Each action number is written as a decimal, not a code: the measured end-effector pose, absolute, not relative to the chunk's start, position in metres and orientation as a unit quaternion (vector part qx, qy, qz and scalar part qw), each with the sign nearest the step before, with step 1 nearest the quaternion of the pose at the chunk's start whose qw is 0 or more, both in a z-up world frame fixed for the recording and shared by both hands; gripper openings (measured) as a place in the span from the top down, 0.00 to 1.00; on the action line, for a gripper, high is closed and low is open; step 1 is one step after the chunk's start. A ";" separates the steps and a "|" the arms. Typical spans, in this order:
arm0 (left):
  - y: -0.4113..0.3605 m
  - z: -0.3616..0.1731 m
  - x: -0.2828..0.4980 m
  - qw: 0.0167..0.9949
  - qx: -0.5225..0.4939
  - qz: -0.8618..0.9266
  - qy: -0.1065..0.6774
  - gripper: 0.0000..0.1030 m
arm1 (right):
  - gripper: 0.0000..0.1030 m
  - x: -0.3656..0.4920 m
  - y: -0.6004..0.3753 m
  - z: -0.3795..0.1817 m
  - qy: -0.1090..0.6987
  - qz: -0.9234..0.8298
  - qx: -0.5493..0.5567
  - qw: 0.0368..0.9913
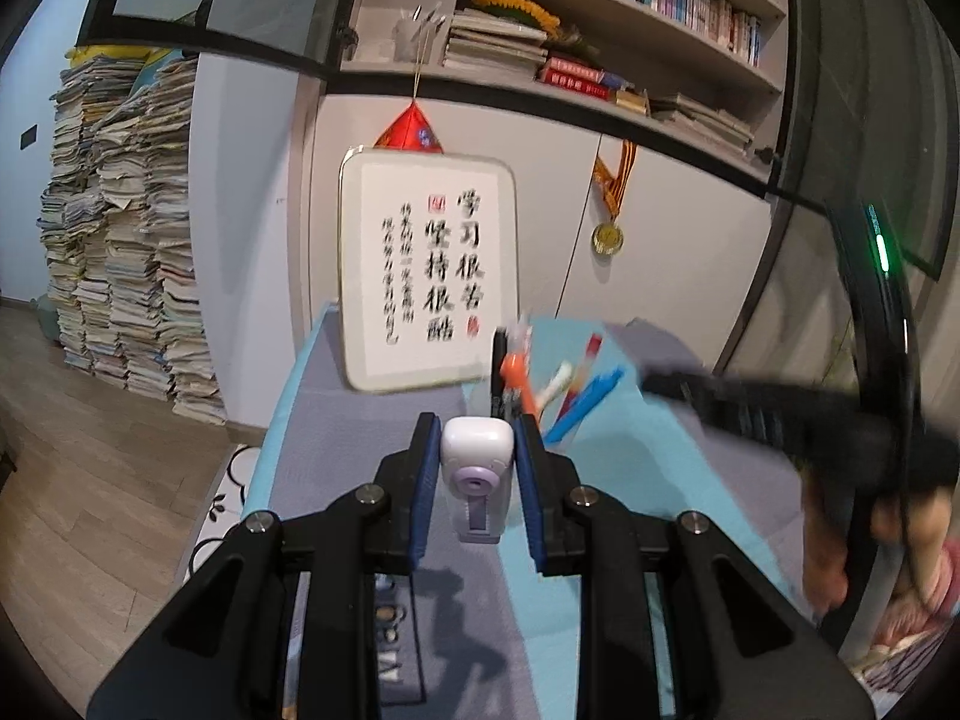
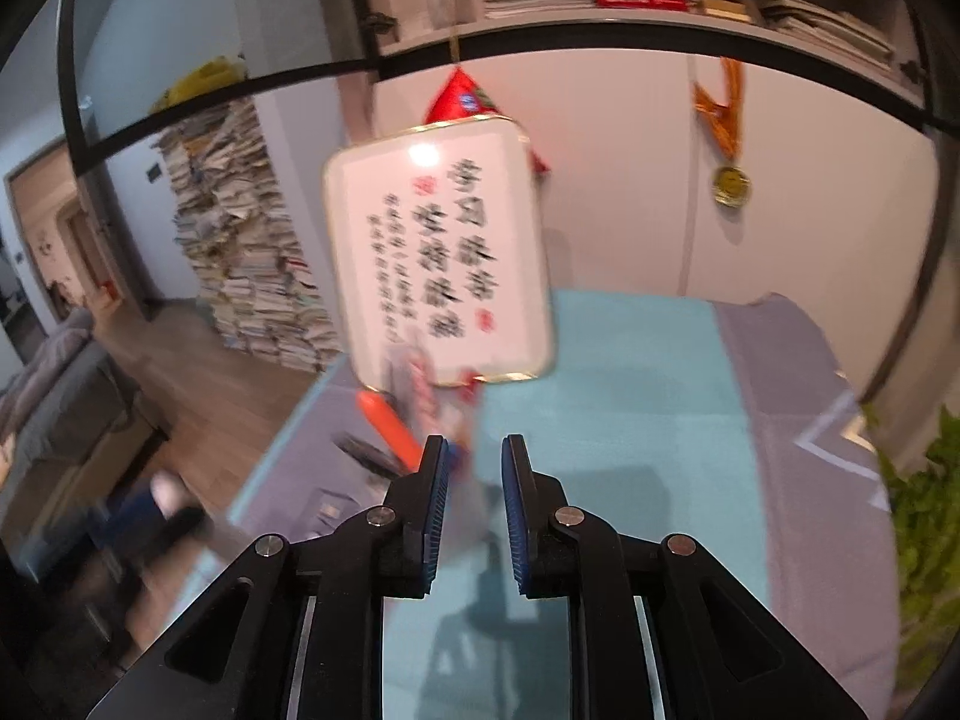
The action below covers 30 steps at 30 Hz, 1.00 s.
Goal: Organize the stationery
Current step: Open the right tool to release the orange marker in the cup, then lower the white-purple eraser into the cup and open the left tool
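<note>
- Two tools here. The left tool (image 1: pixel 477 450) is pinching a small white-and-lilac gadget (image 1: pixel 477 462), maybe a correction tape or mini stapler; its blue ribbed pads (image 1: pixel 427 468) press on both flat sides.
- That gadget looks like light, hard, glossy plastic with rounded corners, so I'd guess it's a bit slippery. Gripping across the flat flanks, as now, seems the safest hold.
- The right tool (image 2: pixel 477 480) has its jaws slightly apart. Something pale and blurry sits in the gap, and I can't tell if the pads actually touch it.
- Just beyond the left tool stands a holder (image 1: pixel 510 387) with an orange marker (image 1: pixel 517 372), a blue pen (image 1: pixel 585 405) and a red-and-white stick poking out at angles. These are thin, stiff plastic, light, and likely to roll if dropped.
- It all sits on a surface (image 2: pixel 630 420) covered in soft-looking cloth, teal in the middle with grey-lilac panels on both sides.
- At the far edge, a white rounded plaque (image 1: pixel 427 276) with black calligraphy leans up, smooth and rigid.
- Far left, a tall paper stack (image 1: pixel 120 228) stands on the wooden floor.
</note>
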State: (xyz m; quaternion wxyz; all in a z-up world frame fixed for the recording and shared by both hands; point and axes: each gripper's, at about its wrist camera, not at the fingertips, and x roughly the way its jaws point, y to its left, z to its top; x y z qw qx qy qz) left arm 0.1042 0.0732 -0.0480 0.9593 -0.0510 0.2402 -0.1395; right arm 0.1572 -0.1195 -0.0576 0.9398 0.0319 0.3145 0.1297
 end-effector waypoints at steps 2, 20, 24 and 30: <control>0.072 -0.038 0.108 0.960 -0.060 -0.145 0.230 0.77 | 0.83 0.150 -0.132 -0.064 0.318 0.111 0.029 0.941; 0.044 -0.037 0.171 0.962 -0.028 -0.104 0.251 0.77 | 0.83 0.112 -0.219 -0.093 0.327 0.079 0.118 0.934; 0.037 -0.034 0.171 0.961 -0.031 -0.110 0.250 0.77 | 0.83 0.114 -0.226 -0.098 0.334 0.080 0.130 0.930; 0.030 -0.033 0.176 0.953 -0.054 -0.134 0.267 0.77 | 0.83 0.115 -0.235 -0.103 0.339 0.080 0.143 0.926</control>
